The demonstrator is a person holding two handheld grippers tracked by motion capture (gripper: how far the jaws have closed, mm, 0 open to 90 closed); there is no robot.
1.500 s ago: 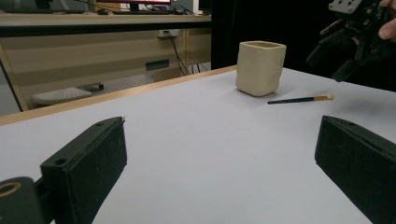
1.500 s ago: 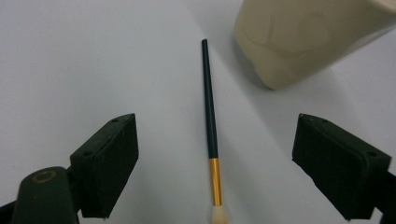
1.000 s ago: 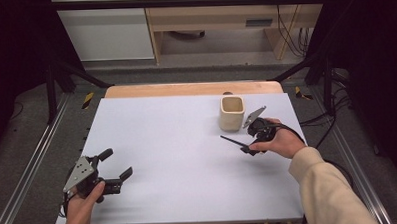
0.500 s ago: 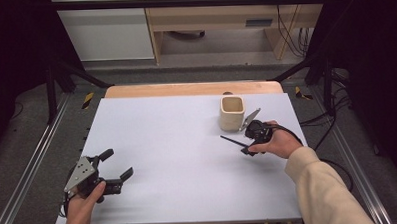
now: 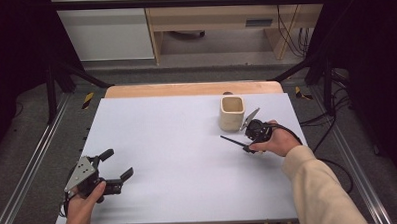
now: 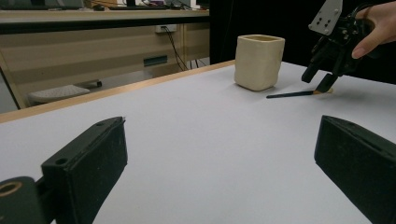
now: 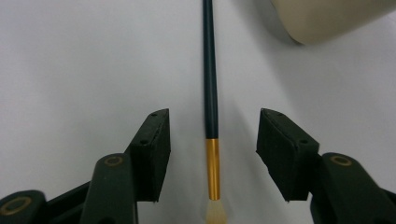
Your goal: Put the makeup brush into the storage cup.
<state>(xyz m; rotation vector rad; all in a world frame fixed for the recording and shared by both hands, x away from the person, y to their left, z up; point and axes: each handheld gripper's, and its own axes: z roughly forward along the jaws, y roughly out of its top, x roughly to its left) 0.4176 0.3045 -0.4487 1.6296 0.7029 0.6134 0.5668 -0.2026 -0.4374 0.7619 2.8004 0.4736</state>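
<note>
A thin brush (image 7: pixel 210 70) with a dark handle, gold ferrule and pale tip lies flat on the white table (image 5: pixel 177 142), just in front of a cream square cup (image 5: pixel 232 112). My right gripper (image 7: pixel 212 126) points down over the ferrule end. Its jaws have just been closing and stand on either side of the brush (image 5: pixel 232 141), with a gap between each pad and the handle. The left gripper (image 5: pixel 119 164) rests at the near left corner, open and holding nothing. From there, the cup (image 6: pixel 259 61), the brush (image 6: pixel 292 94) and the right gripper (image 6: pixel 320 81) show across the table.
A bare wooden strip (image 5: pixel 190 88) runs along the table's far edge. Metal rails flank both sides, and cables (image 5: pixel 332 122) trail on the floor at the right. Desks and a cabinet stand beyond the table.
The right gripper's jaws look narrower over the brush than before. Both hands stay about where they were, and the brush and cup have not moved.
</note>
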